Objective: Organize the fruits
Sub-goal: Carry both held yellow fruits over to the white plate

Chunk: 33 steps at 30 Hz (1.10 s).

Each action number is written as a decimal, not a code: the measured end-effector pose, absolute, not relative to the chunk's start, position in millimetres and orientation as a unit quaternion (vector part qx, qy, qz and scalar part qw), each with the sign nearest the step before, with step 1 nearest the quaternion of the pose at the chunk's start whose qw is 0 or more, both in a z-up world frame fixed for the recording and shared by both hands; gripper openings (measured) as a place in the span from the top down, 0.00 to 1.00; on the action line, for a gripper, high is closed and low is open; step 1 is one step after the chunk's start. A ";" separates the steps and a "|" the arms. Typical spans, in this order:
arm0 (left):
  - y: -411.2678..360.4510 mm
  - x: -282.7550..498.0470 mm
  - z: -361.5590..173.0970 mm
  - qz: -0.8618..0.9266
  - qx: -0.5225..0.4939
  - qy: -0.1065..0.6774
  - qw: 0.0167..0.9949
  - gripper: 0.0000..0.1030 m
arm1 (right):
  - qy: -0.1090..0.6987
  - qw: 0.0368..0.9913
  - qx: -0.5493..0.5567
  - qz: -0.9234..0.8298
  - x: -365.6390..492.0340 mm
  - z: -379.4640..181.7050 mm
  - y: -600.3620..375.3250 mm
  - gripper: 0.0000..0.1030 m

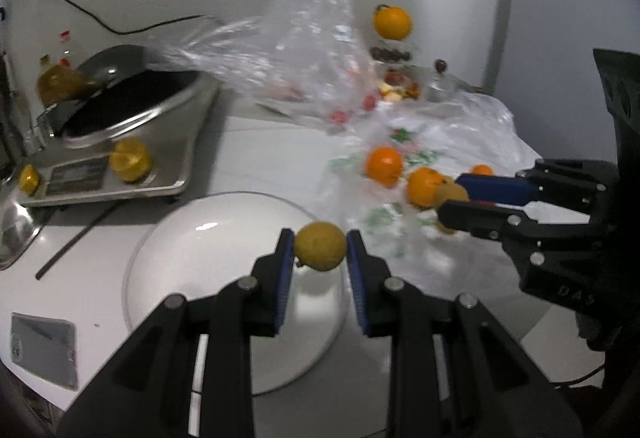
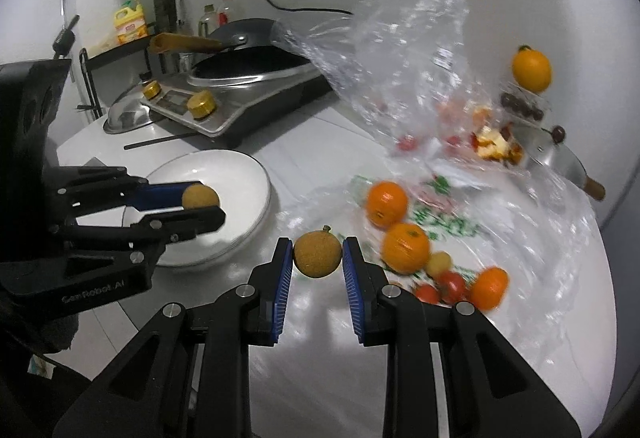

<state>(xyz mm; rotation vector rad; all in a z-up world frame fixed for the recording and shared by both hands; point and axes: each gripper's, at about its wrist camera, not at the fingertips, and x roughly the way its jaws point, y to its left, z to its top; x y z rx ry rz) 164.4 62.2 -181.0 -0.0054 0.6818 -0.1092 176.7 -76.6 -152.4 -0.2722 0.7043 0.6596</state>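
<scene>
Plate (image 2: 240,173) lies left of the oranges (image 2: 387,204), cooker (image 2: 248,105) behind.

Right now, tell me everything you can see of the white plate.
The white plate is round, shallow and glossy, likely ceramic or glass, with a raised rim that shows a thin pale edge. It sits flat on the white counter, in front of the scale and left of the plastic sheet with the oranges. Nothing lies in it. The left gripper holds a small brown fruit over it; I cannot tell if they touch.
</scene>
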 end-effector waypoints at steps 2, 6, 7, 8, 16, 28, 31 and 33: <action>76.3 163.7 -182.2 -0.046 -0.009 0.332 0.942 0.74 | 0.338 0.875 -0.134 0.320 178.6 -153.0 -64.9 0.73; 99.9 163.3 -185.0 -0.032 -0.016 0.327 0.944 0.74 | 0.340 0.869 -0.144 0.329 180.7 -156.1 -41.1 0.73; 106.0 163.6 -185.9 -0.028 -0.017 0.326 0.945 0.74 | 0.340 0.867 -0.148 0.332 180.9 -156.7 -34.9 0.73; 110.6 163.5 -186.5 -0.026 -0.019 0.326 0.945 0.74 | 0.340 0.866 -0.151 0.334 181.3 -157.3 -29.0 0.73; 140.3 166.0 -192.9 -0.012 -0.033 0.327 0.944 0.74 | 0.342 0.858 -0.163 0.347 187.3 -161.3 1.7 0.73; 171.6 176.0 -210.6 0.006 -0.046 0.341 0.939 0.74 | 0.347 0.848 -0.167 0.364 199.5 -173.8 41.1 0.73; 175.1 179.6 -215.6 0.005 -0.046 0.345 0.938 0.74 | 0.355 0.844 -0.163 0.368 205.3 -180.1 51.0 0.73; 178.4 183.4 -218.8 0.005 -0.047 0.349 0.936 0.74 | 0.360 0.841 -0.158 0.372 209.3 -183.9 56.2 0.73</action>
